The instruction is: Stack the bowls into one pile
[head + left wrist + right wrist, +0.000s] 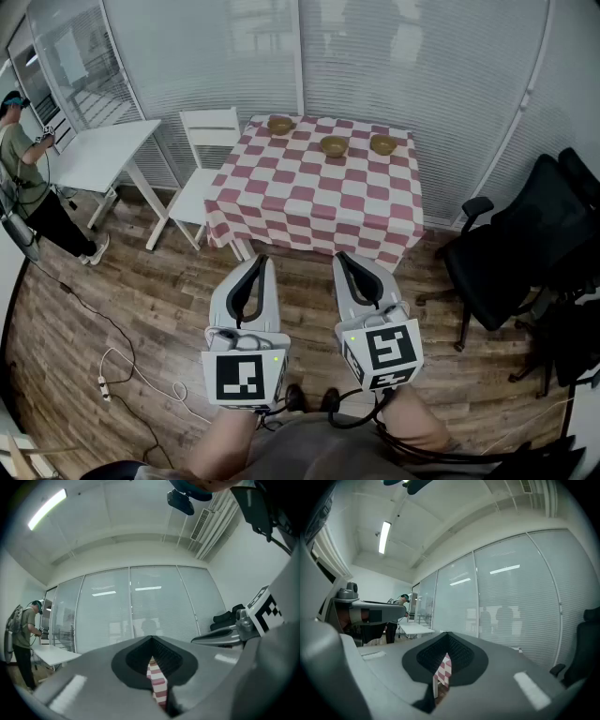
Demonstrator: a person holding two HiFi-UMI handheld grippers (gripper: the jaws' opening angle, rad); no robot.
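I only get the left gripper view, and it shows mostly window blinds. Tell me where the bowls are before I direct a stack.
Observer: Three sit apart near the far edge of the checkered table: the left bowl, the middle bowl and the right bowl. None are stacked.
Operator: Give me the grippers' position relative to that table.
Observer: The left gripper and the right gripper hang over the wood floor, short of the table's near edge.
Operator: Report anything beside the table.
Observer: A white chair stands at its left side.

Wood floor (141, 309), blinds (403, 66), white chair (202, 159), black chair (525, 253).
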